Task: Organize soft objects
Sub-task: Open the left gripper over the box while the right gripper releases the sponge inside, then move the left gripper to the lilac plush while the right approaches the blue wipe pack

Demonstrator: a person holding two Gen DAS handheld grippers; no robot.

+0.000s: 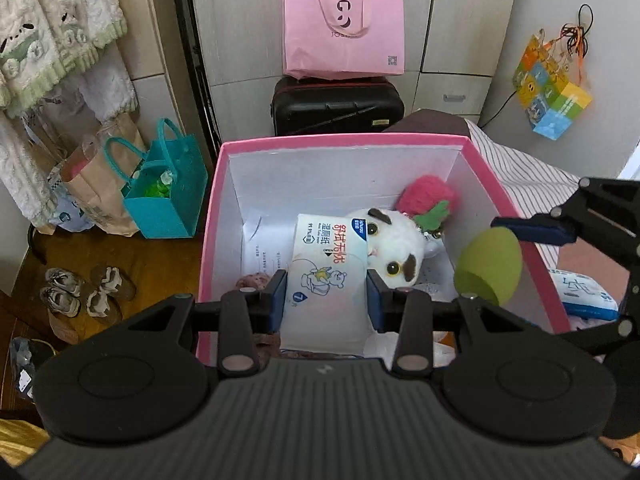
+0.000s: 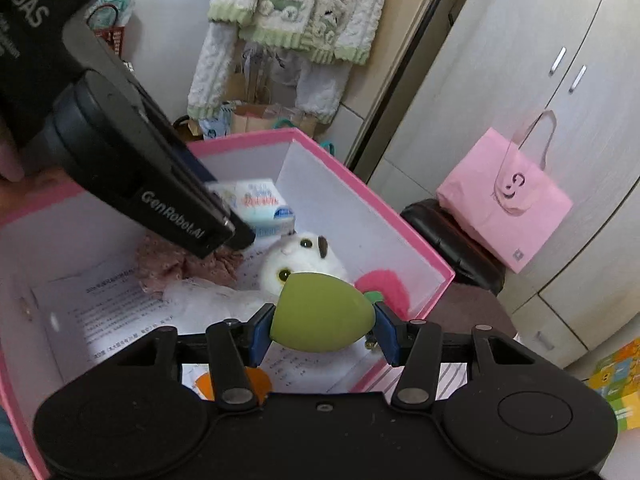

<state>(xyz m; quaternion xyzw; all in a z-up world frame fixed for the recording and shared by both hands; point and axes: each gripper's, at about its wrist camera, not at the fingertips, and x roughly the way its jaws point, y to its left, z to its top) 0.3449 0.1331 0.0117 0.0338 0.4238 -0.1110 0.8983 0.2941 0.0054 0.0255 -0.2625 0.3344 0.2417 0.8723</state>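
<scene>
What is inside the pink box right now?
Inside the pink box: a white plush cat, a red fuzzy toy, pinkish fabric and printed sheets. The wipes pack covers what lies beneath.

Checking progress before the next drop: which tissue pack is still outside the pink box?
The blue-edged tissue pack lying on the bed right of the pink box. The other, the wet-wipe pack, is held over the box by the left gripper.

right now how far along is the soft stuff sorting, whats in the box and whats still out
Already in the pink box: a white plush cat, a pink fuzzy toy and a pinkish cloth. In hand: the left gripper holds a wet wipes pack over the box, and the right gripper holds a green egg-shaped sponge. Left: another wipes pack outside the box.
</scene>
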